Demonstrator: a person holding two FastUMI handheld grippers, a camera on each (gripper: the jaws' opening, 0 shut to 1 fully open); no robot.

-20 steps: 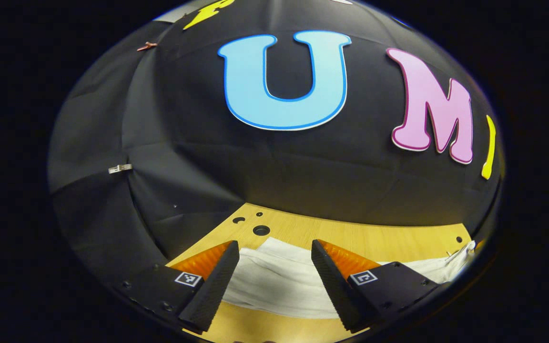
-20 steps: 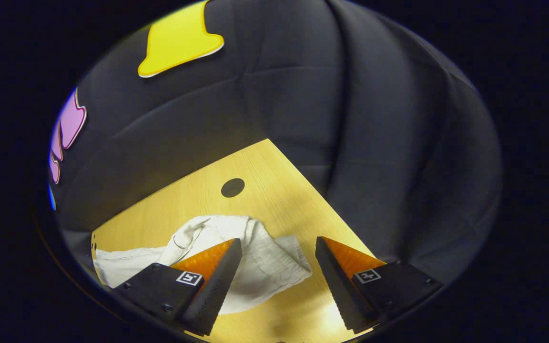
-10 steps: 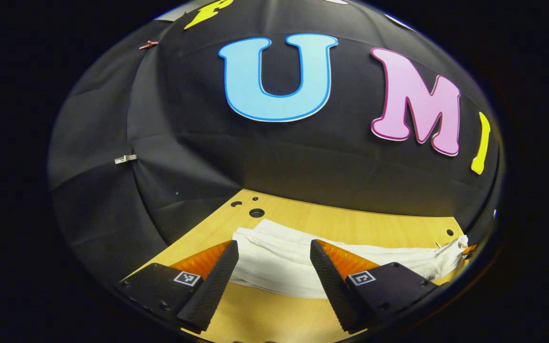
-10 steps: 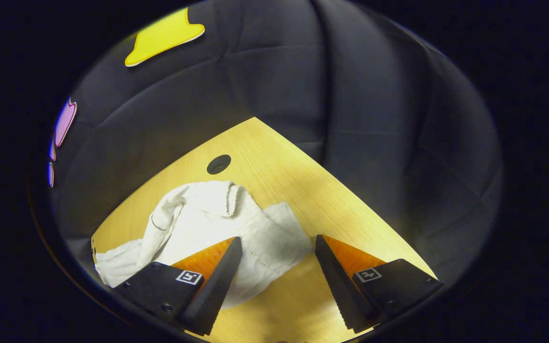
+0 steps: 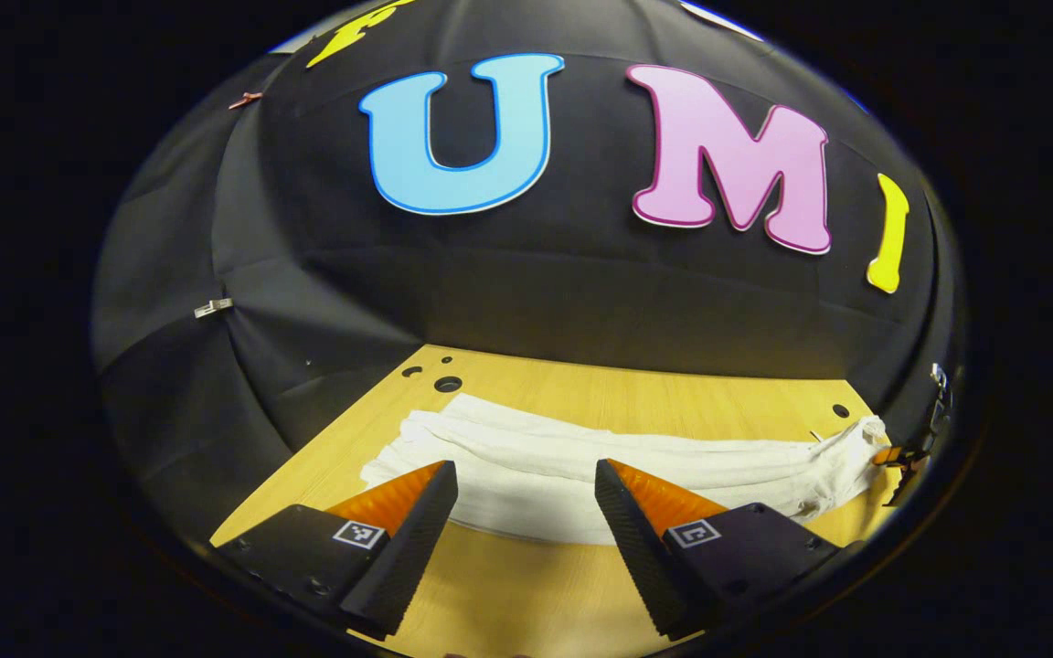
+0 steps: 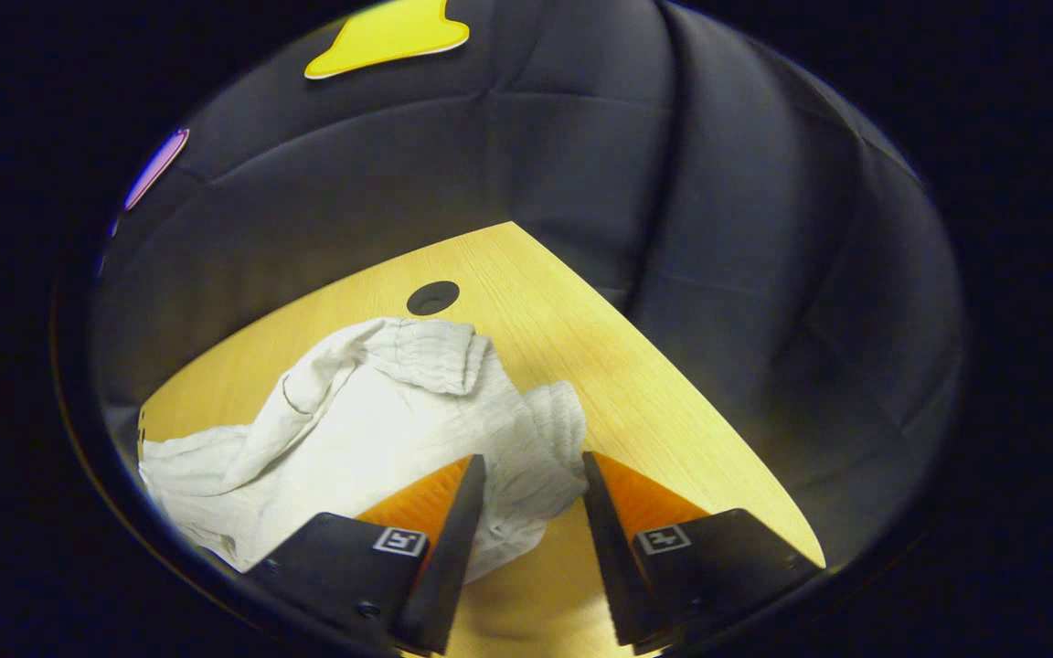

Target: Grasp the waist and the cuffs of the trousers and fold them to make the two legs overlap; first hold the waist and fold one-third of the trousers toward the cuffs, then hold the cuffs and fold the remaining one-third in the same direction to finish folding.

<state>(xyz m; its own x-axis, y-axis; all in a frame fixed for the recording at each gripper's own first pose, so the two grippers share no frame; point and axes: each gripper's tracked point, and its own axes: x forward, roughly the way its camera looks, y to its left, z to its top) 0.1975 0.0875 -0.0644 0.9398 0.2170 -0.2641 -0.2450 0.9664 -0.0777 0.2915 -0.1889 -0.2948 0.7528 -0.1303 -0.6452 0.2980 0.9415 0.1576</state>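
White trousers (image 5: pixel 581 457), far end cut off

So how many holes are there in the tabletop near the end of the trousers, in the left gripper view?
3, all at the table's far-left corner beyond the trousers: one large hole, two smaller holes. The cloth may hide more.

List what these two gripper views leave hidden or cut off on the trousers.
- Left gripper view: the far right end of the trousers runs into the picture's edge beside the right gripper, whose jaws are cut off there.
- Right gripper view: the right gripper's near finger covers the cloth edge behind it, and the legs run off the left edge.
- Both views: the cloth's underside on the table is hidden.
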